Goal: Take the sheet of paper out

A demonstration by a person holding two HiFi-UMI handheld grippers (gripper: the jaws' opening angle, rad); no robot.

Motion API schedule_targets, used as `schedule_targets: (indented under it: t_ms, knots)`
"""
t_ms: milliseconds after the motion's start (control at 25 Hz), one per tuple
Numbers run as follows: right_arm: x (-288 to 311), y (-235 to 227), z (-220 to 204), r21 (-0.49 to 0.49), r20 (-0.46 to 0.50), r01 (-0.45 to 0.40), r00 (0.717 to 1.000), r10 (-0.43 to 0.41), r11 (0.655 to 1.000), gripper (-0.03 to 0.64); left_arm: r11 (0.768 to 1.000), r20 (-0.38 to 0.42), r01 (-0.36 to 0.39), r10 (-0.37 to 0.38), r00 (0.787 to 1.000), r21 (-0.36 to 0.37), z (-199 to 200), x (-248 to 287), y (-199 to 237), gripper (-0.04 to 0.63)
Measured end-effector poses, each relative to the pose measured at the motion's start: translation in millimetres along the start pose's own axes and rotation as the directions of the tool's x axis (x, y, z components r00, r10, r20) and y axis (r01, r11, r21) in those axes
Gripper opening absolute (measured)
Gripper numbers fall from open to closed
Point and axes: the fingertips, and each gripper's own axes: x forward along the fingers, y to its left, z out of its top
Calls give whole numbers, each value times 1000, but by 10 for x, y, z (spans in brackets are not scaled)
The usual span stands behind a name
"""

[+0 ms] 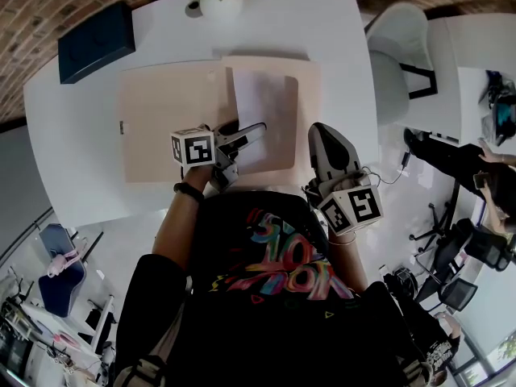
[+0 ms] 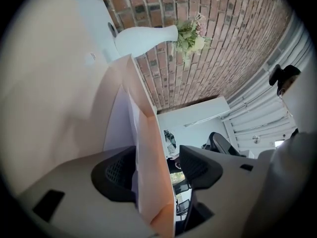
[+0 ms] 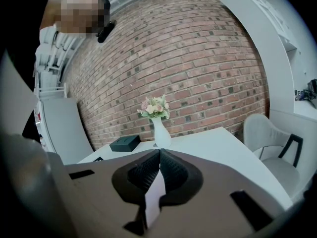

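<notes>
Head view: sheet of paper [image 1: 266, 111] lies on the right half of a tan folder [image 1: 169, 119], long axis running away from me. Left gripper [image 1: 256, 131] sits at its near edge, jaws a little apart around sheet and folder leaf together. Right gripper [image 1: 324, 135], just right of the sheet, is pinched tight on a white sliver [image 3: 154, 195] I cannot identify. I judge the left nearer

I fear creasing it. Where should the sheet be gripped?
Grip the sheet of paper at its near right corner, coming in flat from the person's side: it lies flat on the tan folder, and the left gripper crowds the near left.
</notes>
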Motion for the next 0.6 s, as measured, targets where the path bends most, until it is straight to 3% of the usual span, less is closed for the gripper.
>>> schedule_targets:
  t_ms: [40, 120, 160, 600]
  knots:
    - [-2, 1, -1, 0, 1, 0, 1000, 0, 1000, 21, 1000, 9, -13, 13, 1000, 3, 15, -6, 16, 273]
    - [-9, -3, -7, 3, -1, 2, 1000, -2, 1000, 21, 998, 37, -66, 65, 997, 24, 59, -34, 71, 85]
    - [-13, -6, -11, 4, -2, 3, 1000, -3, 1000, 20, 995, 48, -93, 91, 995, 35, 72, -52, 105, 40]
    - [-17, 45, 10, -12, 3, -5, 1000, 5, 1000, 20, 990, 70, -125, 120, 990, 72, 116, -174, 76, 24]
